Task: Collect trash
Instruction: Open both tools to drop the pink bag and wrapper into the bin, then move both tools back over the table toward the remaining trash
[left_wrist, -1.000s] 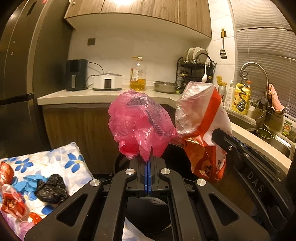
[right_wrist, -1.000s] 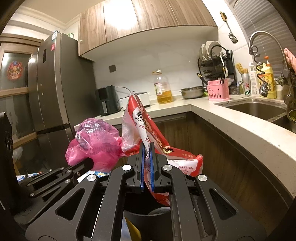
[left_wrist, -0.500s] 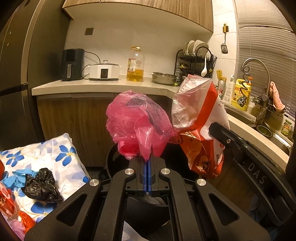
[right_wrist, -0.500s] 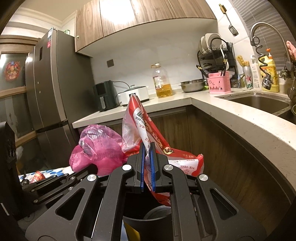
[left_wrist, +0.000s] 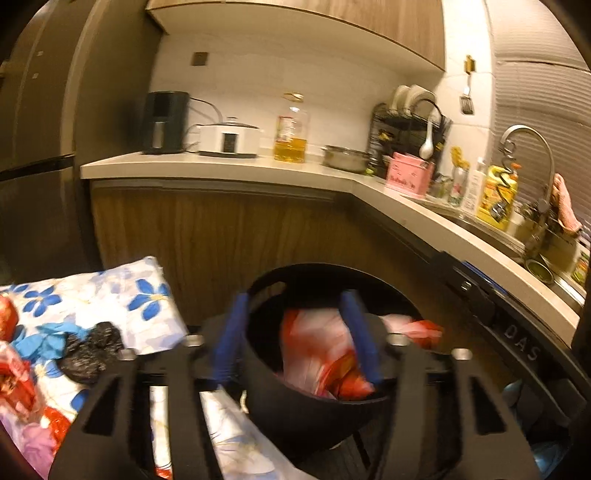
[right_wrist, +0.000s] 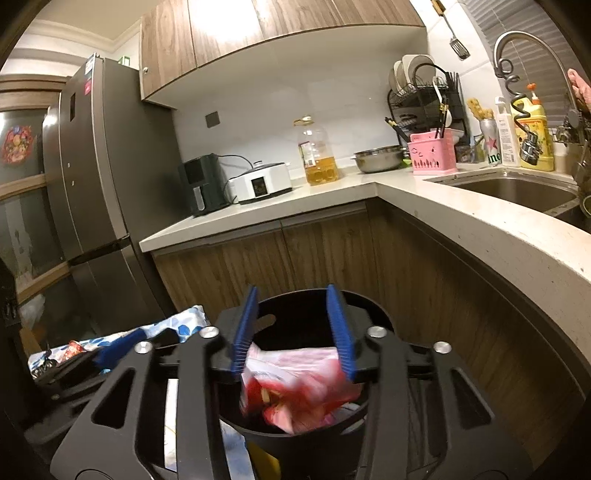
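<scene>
A black round bin (left_wrist: 314, 413) (right_wrist: 303, 435) stands below both grippers. My left gripper (left_wrist: 295, 299) hangs over it with its jaws opening, and nothing is held between them. My right gripper (right_wrist: 291, 291) is beside it, jaws opening too, with no pad pressing on anything. A blurred pink bag and a red and white snack bag (left_wrist: 321, 358) (right_wrist: 295, 387) lie in the bin, loose of both grippers. Left of the bin, a crumpled black bag (left_wrist: 88, 350) and red wrappers (left_wrist: 14, 380) lie on a blue-flowered cloth (left_wrist: 110, 295).
Wooden cabinets (right_wrist: 295, 254) and an L-shaped counter (right_wrist: 461, 218) close in behind and to the right. A tall fridge (right_wrist: 92, 184) stands at the left. On the counter are an oil bottle (right_wrist: 317, 151), a cooker (right_wrist: 258, 182), a dish rack (right_wrist: 424, 96) and a sink (right_wrist: 517, 192).
Both grippers have gone from shut to open. The pink bag left the left gripper and the snack bag left the right; both dropped into the black bin.
</scene>
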